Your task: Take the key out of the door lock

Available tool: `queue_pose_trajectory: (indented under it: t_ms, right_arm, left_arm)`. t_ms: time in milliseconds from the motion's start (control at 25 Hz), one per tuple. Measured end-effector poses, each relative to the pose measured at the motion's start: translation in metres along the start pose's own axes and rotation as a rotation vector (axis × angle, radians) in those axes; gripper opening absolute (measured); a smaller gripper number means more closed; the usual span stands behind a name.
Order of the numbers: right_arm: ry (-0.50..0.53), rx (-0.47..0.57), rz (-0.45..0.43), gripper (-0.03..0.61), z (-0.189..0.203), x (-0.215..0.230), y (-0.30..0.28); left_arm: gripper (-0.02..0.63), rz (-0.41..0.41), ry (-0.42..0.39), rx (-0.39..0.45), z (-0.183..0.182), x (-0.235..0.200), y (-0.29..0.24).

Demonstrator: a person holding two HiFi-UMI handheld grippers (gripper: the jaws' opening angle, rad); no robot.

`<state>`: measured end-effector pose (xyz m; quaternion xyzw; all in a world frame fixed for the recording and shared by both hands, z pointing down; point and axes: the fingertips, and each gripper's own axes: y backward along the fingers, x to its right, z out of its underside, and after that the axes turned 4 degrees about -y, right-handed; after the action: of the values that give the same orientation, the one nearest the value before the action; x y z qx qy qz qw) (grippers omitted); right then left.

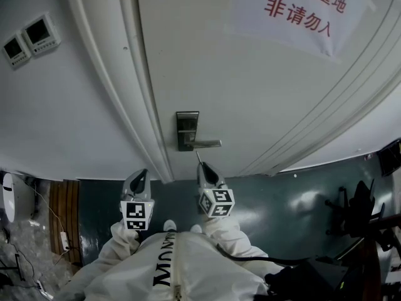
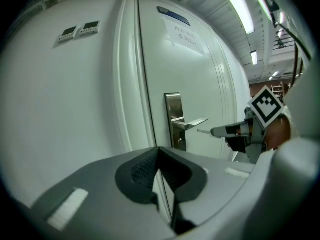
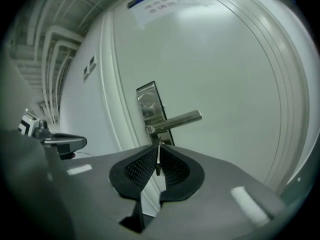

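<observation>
We pinch the key (image 1: 198,158) tight in the right tongs (image 1: 202,166) at frame centre, its tip just below the lock plate (image 1: 187,130) and lever handle (image 1: 208,143), touching neither. Our left tongs (image 1: 143,174) sit closed and empty beside the door frame (image 1: 147,137) edge; bare door (image 1: 250,86) spreads to the right.

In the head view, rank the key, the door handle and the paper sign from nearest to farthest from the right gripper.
1. key: clamped in the right gripper, poking out ahead of its tips.
2. door handle: just past the key's tip, straight ahead.
3. paper sign: high up, at the view's top right, clearly farthest.
</observation>
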<state>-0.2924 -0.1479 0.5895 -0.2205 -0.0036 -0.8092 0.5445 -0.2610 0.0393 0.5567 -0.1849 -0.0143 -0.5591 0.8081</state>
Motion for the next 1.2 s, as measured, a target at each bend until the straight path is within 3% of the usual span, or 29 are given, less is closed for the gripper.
queue_pose_trajectory:
  t_ms: [120,200,720,920,1200]
  right_arm:
    - [0.218,0.005,0.038,0.014,-0.009,-0.008,0.012]
    - [0.288,0.011,0.046,0.014,-0.014,-0.011,0.018]
    - [0.268,0.042,0.005,0.014,-0.026,-0.002,0.051]
    - [0.261,0.06,0.007,0.014,-0.021,-0.011,0.069]
    - [0.269,0.083,0.04,0.014,-0.011,-0.045,0.093]
  left_arm:
    - [0.0,0.01,0.001,0.0,0.0,0.004,-0.003]
    - [0.0,0.011,0.002,0.002,0.0,0.006,-0.005]
    - [0.0,-0.039,0.003,-0.009,-0.002,0.03,0.011]
    - [0.0,-0.014,0.003,0.012,0.0,0.045,0.027]
    - [0.0,0.018,-0.001,0.056,0.006,0.033,0.062]
